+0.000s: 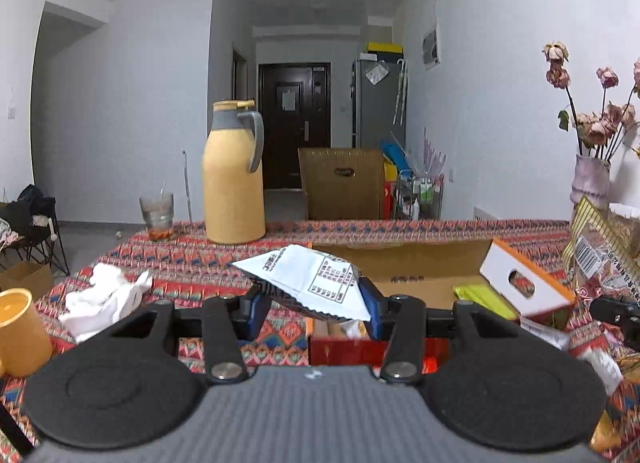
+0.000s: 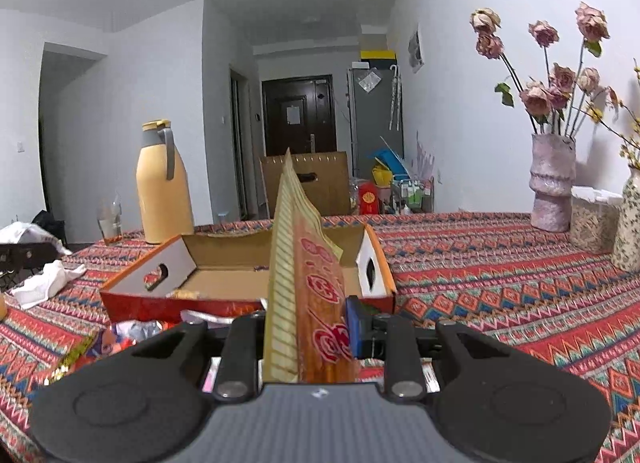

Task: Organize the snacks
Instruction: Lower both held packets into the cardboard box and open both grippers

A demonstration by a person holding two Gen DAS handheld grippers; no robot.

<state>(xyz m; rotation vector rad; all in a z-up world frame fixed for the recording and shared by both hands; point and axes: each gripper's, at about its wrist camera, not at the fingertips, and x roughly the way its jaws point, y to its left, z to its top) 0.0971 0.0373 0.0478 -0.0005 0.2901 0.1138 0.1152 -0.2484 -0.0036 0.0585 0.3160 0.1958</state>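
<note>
The left hand-held gripper (image 1: 316,309) pinched a white snack packet (image 1: 310,281) at frame centre, above the open cardboard box (image 1: 416,263) on the table (image 1: 192,263). The right hand-held gripper (image 2: 308,327) clamped an upright orange-and-gold snack bag (image 2: 308,287) at centre frame, before that box (image 2: 228,263).

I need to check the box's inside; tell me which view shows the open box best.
The right wrist view: the open box lies whole, both end flaps and the floor visible. The left wrist view shows it partly, behind the white packet in the left gripper.
</note>
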